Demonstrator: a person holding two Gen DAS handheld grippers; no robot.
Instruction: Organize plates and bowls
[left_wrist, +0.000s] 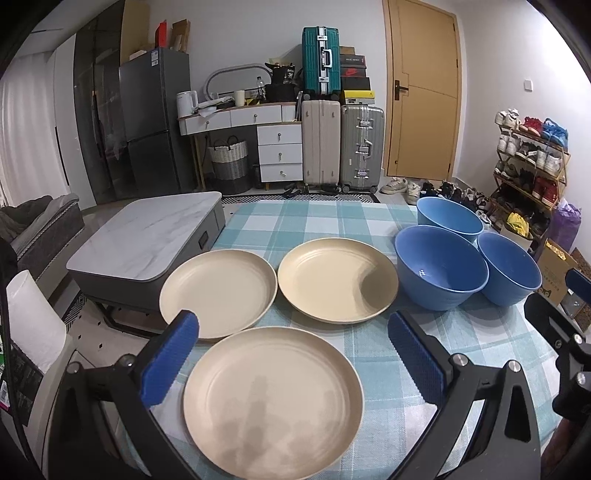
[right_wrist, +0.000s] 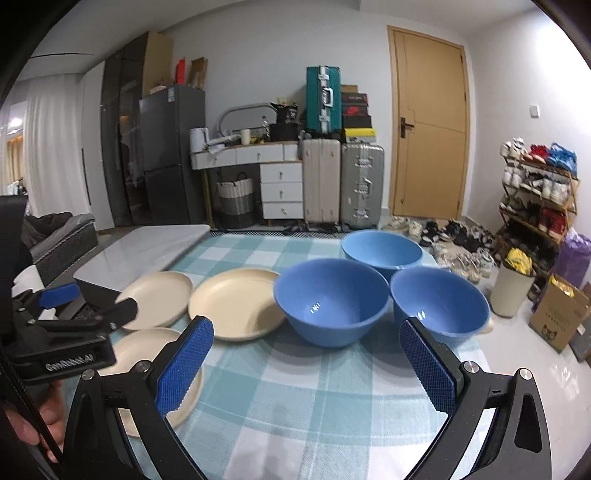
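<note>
Left wrist view showed my left gripper (left_wrist: 291, 354) spread wide, empty, above the nearest plate (left_wrist: 273, 402) — my right gripper (right_wrist: 306, 365) equally wide, holding nothing, facing the bowls (right_wrist: 330, 304).

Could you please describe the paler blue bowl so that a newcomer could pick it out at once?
Start at the checked tablecloth and find the three blue bowls on its right side. The paler bowl is the farthest, nearest the shoes on the floor; the other two are a deeper blue.

plates (left_wrist: 273, 402): three cream, flat, unstacked | bowls (right_wrist: 330, 306): three blue, upright
</note>
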